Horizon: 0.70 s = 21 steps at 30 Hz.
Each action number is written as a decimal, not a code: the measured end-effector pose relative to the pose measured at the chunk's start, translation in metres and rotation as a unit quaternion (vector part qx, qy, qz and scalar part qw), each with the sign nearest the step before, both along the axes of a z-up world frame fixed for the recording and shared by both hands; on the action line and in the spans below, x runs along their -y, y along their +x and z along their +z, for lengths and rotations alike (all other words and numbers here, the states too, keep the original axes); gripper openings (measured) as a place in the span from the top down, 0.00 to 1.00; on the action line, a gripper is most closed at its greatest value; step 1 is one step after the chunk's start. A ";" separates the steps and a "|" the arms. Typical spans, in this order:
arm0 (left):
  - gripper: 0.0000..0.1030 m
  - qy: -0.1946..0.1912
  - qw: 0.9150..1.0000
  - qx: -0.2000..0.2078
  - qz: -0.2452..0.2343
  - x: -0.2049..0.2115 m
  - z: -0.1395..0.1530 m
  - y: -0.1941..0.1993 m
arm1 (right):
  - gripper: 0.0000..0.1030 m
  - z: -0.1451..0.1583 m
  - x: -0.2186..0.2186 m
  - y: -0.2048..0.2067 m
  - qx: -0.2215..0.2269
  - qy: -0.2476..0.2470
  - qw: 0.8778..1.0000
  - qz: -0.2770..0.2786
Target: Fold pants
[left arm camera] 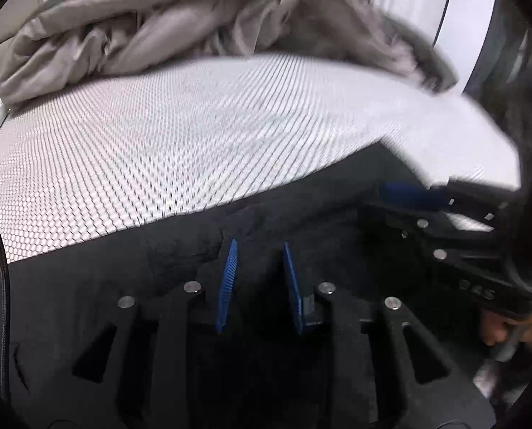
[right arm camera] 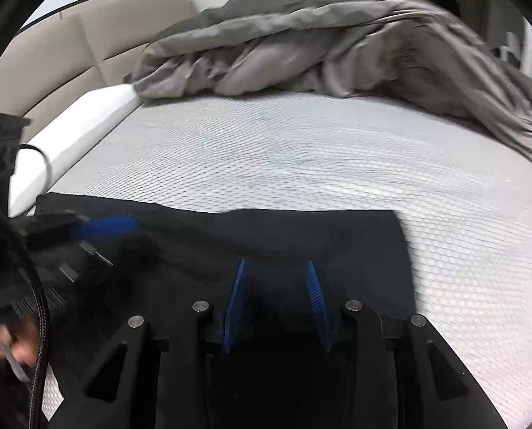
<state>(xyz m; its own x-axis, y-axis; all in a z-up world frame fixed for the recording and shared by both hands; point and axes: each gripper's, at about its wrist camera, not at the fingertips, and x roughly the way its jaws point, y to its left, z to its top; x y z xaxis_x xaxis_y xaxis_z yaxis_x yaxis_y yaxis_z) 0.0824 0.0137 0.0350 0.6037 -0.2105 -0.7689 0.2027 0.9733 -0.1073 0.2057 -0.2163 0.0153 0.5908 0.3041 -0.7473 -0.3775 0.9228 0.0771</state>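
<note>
Two grippers, both tilted down over black pants (right arm camera: 283,236). Spread flat across the near part of a white, mesh-patterned mattress (right arm camera: 301,161), far edge running roughly straight from side to side, one squared corner to the right in the right wrist view. Well apart from a crumpled grey duvet (right arm camera: 337,35) heaped at the far end of the mattress, with a broad bare stretch of mesh between.

Left gripper (left arm camera: 259,243): blue ribbed pads (left arm camera: 230,279) standing a narrow gap apart, tips low on the dark cloth just short of its far edge. Only black fabric in the gap, with a small ridge of it beside the left pad; cannot tell whether any of it is pinched or merely lies beneath.

Right gripper (right arm camera: 276,261): pads likewise narrowly parted, a little wider than the left pair, aimed at the cloth short of its far edge. Again black on black in the gap, so cannot tell whether cloth is clamped.

Side by side over the same garment, each showing at the edge of the other's view as a blurred blue finger above the cloth. Part of a hand (right arm camera: 1,336) at the lower left of the right wrist view, beside a black braided cable (right arm camera: 42,321). Beige padded headboard (right arm camera: 51,53) behind the white bed edge (right arm camera: 79,125).
</note>
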 end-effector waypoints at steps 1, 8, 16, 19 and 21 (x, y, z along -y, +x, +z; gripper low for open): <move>0.77 0.000 1.000 -0.001 -0.002 -0.002 -0.007 0.004 | 0.65 -0.008 -0.008 0.010 -0.013 0.003 1.000 0.005; 0.78 -0.042 0.999 -0.008 -0.006 -0.023 -0.008 -0.008 | 0.66 -0.035 0.008 0.029 -0.017 -0.109 0.993 -0.050; 0.77 -0.024 0.999 0.034 0.016 -0.022 0.019 -0.021 | 0.66 0.000 0.026 0.014 0.011 -0.031 0.999 -0.042; 0.77 -0.042 0.999 0.007 0.028 -0.027 0.004 -0.009 | 0.65 0.002 -0.008 0.016 0.011 0.000 1.000 -0.011; 0.77 -0.052 0.998 -0.002 0.025 -0.033 -0.007 -0.005 | 0.65 -0.011 -0.028 0.022 -0.007 0.008 1.000 0.011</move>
